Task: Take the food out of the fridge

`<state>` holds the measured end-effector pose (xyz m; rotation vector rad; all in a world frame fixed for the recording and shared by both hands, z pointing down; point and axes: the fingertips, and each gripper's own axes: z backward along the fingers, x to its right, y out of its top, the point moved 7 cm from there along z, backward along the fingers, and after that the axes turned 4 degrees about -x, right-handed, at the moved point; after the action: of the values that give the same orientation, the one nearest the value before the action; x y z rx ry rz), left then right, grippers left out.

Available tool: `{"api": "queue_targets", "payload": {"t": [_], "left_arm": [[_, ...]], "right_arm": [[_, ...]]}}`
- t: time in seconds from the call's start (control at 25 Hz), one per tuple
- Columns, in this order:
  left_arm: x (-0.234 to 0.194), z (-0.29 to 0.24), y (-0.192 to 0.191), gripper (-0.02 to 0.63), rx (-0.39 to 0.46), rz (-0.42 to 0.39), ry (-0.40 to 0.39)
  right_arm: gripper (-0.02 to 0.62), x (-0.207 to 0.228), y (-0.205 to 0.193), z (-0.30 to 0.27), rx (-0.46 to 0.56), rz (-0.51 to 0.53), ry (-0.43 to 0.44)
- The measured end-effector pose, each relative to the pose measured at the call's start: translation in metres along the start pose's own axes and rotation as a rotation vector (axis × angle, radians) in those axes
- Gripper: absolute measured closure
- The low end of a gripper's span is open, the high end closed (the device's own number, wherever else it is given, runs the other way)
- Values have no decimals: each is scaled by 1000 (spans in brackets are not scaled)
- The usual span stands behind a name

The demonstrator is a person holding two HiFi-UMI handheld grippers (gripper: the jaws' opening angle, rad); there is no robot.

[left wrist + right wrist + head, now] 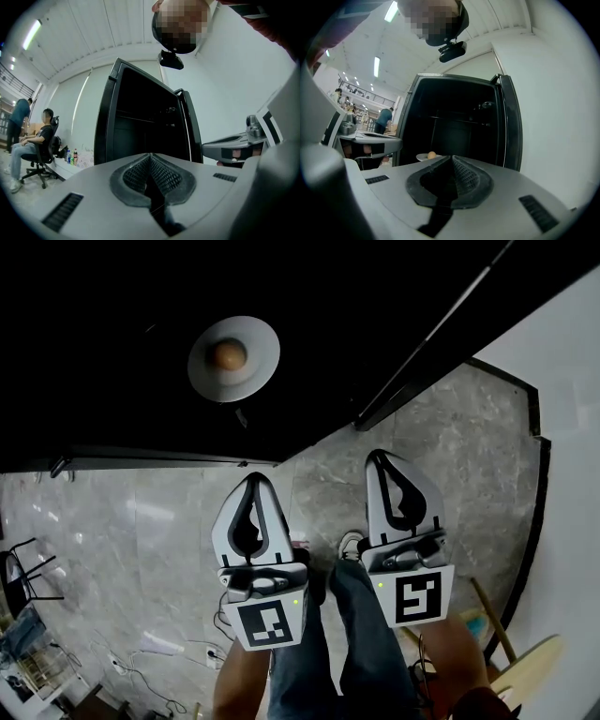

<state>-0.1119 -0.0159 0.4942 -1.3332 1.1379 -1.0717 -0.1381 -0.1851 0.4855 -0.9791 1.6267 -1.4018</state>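
The only markings to be seen were the black-and-white square markers [270,622] on each gripper's cube. The left gripper [254,482] and right gripper [381,458] were held side by side over the grey stone floor [141,512]. Both pointed at the open black fridge [140,122], and each had its jaws pressed together on nothing. Inside the fridge, a round brownish food [226,354] sat on a white plate [258,341], and darkness hid the rest.

The fridge [454,117] is black, the plate [260,354] white, the food [226,355] brown. The floor [141,512] is grey and veined. The left gripper [253,482] and right gripper [380,458] are white, with black pads [161,176] and black-and-white markers [271,622].
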Motion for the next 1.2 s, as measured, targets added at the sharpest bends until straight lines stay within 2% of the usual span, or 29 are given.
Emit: {"api": "queue_targets", "payload": {"t": [0.6,0.84,1.0,1.2], "left_arm": [[-11,-1,-19,594,-6,12,28],[-15,1,-15,594,-7,18,35],[-18,4,-17,594,-12,18,40],[-22,8,-17,594,-14,21,51]], "right_arm": [[571,-11,-22,-10,-24,-34,17],[571,-15,-18,-17,-39,-49,47],[571,-18,-23,-22,-53,4,104],[571,-25,-24,-40,-80,-45,133]]}}
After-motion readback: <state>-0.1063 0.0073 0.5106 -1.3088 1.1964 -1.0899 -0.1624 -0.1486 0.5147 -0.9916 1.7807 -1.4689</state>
